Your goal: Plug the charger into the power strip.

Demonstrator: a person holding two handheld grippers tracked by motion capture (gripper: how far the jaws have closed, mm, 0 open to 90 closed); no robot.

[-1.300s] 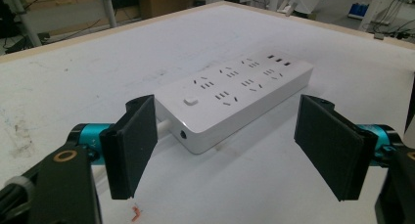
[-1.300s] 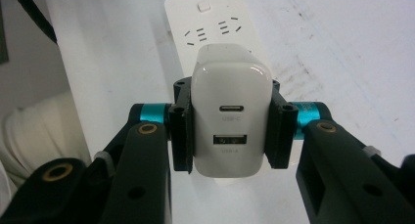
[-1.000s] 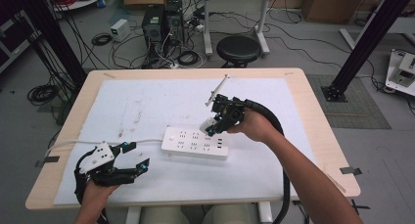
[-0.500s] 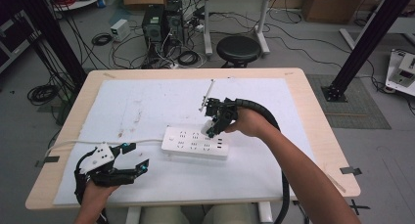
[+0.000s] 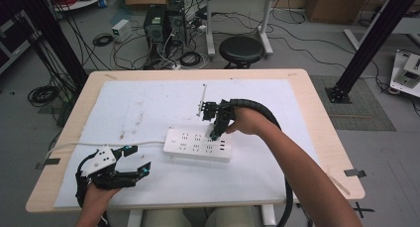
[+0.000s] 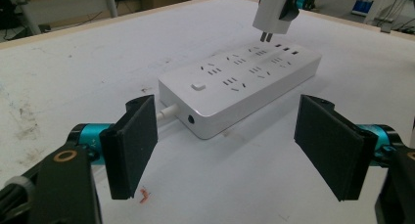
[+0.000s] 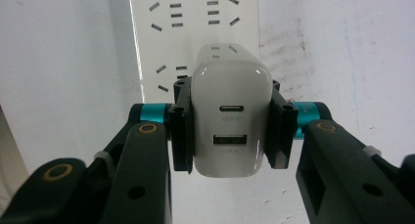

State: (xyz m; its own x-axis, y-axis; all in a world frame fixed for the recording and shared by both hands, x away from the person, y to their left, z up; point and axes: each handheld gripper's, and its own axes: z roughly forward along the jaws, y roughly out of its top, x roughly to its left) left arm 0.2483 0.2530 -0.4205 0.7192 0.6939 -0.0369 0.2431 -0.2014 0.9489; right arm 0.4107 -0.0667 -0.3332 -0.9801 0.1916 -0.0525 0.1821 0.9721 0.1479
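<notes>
Charger [image 7: 230,121]: clamped in right gripper [image 7: 230,128], prongs down, just above power strip [image 6: 240,82].
Power strip: flat, long axis across table.
Left gripper [image 6: 230,150]: wide open, empty.

no readable text; faint marks under the charger's [image 7: 231,122] ports are too blurred.

It was a lab or workshop room: a wooden table [image 5: 327,138] stood on a grey floor [image 5: 307,43] strewn with cables [image 5: 188,58], with computer towers [image 5: 163,24], a black stool [image 5: 241,49], black frame posts [image 5: 371,38] and cardboard boxes [image 5: 337,4] behind.
</notes>
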